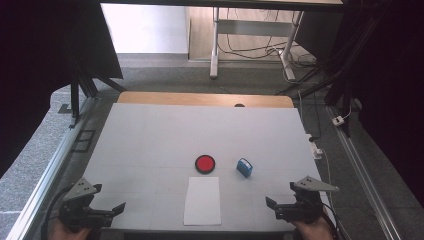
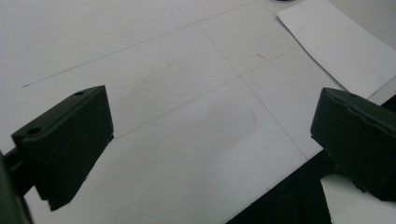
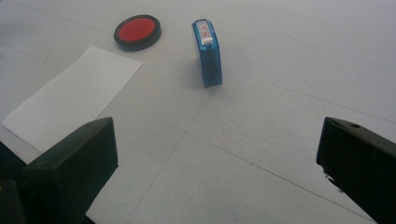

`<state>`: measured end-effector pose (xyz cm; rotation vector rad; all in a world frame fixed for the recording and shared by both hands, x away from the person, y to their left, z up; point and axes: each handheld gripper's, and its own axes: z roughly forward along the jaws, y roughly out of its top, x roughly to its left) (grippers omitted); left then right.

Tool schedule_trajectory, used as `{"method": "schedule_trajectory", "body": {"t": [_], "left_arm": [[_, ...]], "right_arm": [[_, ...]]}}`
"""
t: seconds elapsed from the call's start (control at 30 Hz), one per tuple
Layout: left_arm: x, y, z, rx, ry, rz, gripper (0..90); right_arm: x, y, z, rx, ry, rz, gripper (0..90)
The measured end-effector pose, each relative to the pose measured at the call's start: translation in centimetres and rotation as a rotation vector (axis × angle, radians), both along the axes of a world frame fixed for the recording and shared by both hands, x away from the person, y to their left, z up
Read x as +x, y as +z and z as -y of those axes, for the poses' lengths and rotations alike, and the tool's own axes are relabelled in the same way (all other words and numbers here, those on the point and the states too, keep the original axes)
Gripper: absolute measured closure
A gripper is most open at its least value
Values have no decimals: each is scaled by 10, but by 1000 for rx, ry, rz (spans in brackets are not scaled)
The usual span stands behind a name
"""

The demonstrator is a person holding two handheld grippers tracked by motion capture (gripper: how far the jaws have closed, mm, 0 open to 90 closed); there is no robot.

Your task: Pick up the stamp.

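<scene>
Both tools, left point(image 1: 119, 208) and right point(image 1: 270, 204), are held apart and empty at the surface's near corners. The upright stamp point(image 3: 207, 52) could be tipped by an off-centre grip.

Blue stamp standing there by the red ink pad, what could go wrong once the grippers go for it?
The blue stamp stands on a narrow base, so a nudge from the open right gripper could topple it. The red ink pad lies uncovered close beside it and might smear a jaw. The sheet of paper lies loose and may slide under pressure.
</scene>
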<state>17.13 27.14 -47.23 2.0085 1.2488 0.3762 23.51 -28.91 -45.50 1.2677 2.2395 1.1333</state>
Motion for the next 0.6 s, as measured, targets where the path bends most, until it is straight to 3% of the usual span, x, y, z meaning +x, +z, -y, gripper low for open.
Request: {"method": "schedule_trajectory", "body": {"t": [0.6], "left_arm": [[2, -1, 0, -4, -9, -12, 0]], "right_arm": [[2, -2, -4, -32, 27, -24, 0]]}}
